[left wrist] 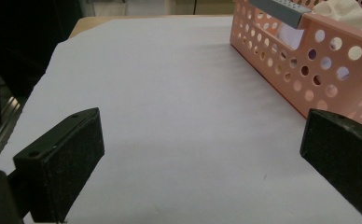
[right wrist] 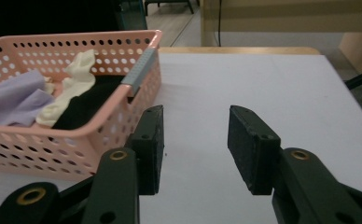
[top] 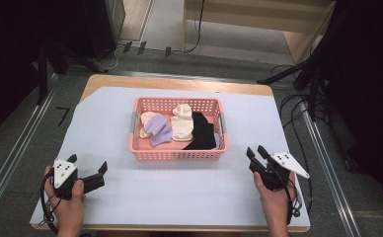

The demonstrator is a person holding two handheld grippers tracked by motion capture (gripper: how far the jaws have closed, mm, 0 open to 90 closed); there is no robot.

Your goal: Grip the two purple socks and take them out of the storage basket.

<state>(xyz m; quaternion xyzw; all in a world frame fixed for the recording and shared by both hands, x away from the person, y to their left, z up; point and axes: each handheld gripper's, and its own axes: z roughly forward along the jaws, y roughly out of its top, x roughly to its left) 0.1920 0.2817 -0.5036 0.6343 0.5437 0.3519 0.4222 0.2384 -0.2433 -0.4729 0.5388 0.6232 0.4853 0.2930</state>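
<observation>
Both the left gripper [top: 88, 167] and the right gripper [top: 256, 151] hover with jaws spread and empty, the pink basket [top: 178, 154] of socks [top: 183, 121] lying between them, ahead of both jaw pairs.

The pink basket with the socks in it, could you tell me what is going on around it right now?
A person sits at the table with a gripper in each hand. The left gripper and the right gripper both hover open over the white cover, one on each side of the pink basket, and neither holds or touches anything. In the basket lie a cream sock, a black sock, lilac socks and another pale one. Nothing has been taken out yet.
</observation>
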